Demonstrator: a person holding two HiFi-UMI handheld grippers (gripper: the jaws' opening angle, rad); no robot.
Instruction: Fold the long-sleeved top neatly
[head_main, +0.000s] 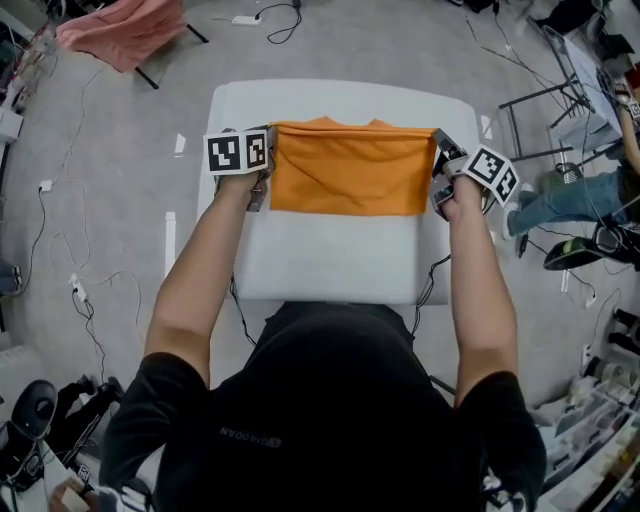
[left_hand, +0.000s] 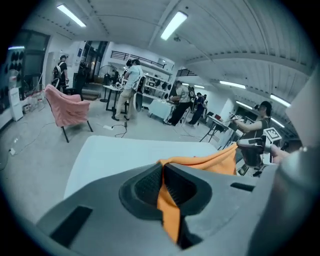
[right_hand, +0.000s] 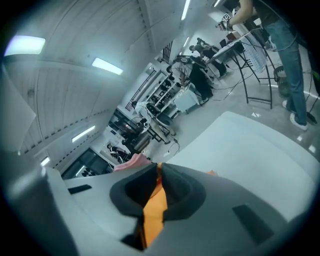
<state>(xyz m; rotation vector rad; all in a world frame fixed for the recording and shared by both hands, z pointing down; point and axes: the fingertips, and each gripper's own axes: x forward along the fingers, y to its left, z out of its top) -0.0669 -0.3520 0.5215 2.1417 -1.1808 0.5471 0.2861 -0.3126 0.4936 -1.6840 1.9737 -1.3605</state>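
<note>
I hold 2 grippers over the white table (head_main: 330, 262), and both are clamped on the orange long-sleeved top (head_main: 345, 172). My left gripper (head_main: 262, 183) grips the top's left edge. In the left gripper view its jaws are pressed almost together, and a strip of orange cloth runs down between the 2 dark ribbed pads (left_hand: 145, 187), pinched where they meet. From there the fabric stretches away to my right, its held edge raised off the table. My right gripper (head_main: 440, 178) grips the right edge the same way. In the right gripper view its 2 dark pads (right_hand: 177, 192) close on a band of orange cloth, with only the cloth's thickness between them. From the head view the top is a wide folded rectangle pulled flat between the 2 grippers. It spans the far half of the table, with its neckline toward the far edge and its near edge a straight line. I cannot tell whether its middle touches the surface. A chair draped in pink cloth (head_main: 120, 32) stands on the floor well beyond the table's far left corner.
</note>
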